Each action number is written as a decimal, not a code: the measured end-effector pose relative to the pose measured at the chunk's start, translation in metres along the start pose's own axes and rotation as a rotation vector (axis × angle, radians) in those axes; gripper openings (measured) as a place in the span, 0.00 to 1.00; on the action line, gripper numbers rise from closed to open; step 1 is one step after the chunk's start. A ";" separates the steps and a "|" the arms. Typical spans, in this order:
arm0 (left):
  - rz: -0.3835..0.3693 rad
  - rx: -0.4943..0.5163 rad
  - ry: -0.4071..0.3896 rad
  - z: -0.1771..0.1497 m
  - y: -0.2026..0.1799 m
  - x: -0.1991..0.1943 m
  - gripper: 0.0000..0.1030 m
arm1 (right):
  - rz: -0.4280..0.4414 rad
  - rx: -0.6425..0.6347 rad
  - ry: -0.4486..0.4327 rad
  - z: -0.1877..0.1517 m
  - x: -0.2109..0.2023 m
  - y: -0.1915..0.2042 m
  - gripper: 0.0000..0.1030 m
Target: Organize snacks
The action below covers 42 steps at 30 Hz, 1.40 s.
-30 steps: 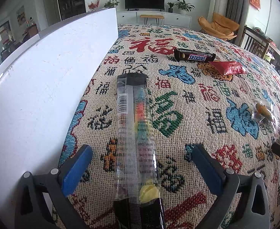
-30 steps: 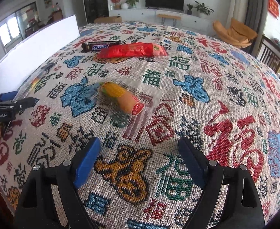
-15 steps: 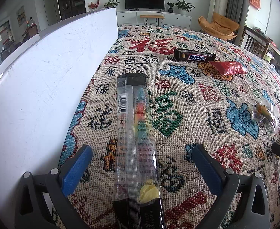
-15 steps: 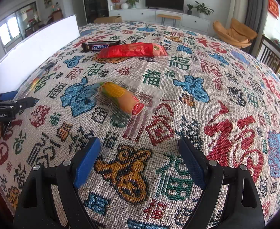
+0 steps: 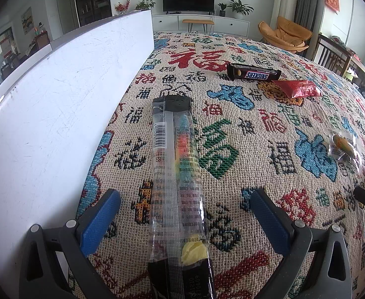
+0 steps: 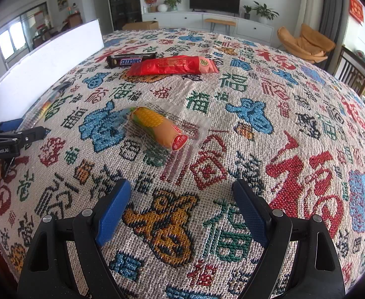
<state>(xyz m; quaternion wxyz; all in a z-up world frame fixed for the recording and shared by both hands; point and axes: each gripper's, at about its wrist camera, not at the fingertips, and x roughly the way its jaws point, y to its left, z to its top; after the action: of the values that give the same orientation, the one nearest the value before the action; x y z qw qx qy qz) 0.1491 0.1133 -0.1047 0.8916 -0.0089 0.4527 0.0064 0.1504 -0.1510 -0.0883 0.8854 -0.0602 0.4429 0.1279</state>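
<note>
Coarse woven tablecloth (image 6: 232, 129); glossy clear plastic candy wrapper (image 5: 177, 174).

— What are you seeing on the woven cloth (image 6: 294, 129)?
— You're looking at beige weave carrying red, blue, green, black and orange characters.
— And the snacks?
— Your Snickers bar (image 6: 130, 59) is showing dark brown with white-and-blue lettering; the long wrapper (image 6: 175, 65) is glowing red with gold print. The corn sausage (image 6: 157, 127) is showing yellow kernels, an orange body and a red tip. The clear candy strip (image 5: 177, 182) is showing rainbow sweets between black ends.
— The board (image 5: 57, 104)?
— Plain white.
</note>
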 end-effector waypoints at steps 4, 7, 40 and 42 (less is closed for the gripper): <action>0.000 0.000 0.000 0.000 0.000 0.000 1.00 | 0.000 0.000 0.000 -0.001 0.000 0.000 0.84; -0.001 0.000 0.000 0.000 0.000 0.000 1.00 | 0.016 -0.001 0.003 -0.001 0.000 0.002 0.85; -0.349 -0.123 -0.033 -0.009 0.015 -0.077 0.17 | 0.287 -0.169 0.367 0.075 0.013 0.028 0.17; -0.386 -0.146 -0.046 -0.006 0.015 -0.085 0.17 | 0.312 -0.109 0.332 0.078 0.000 0.018 0.17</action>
<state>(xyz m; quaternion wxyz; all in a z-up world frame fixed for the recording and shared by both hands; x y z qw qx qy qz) 0.0942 0.1283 -0.0400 0.8835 -0.1597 0.4203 -0.1316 0.2059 -0.1166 -0.0414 0.7654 -0.0590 0.5787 0.2752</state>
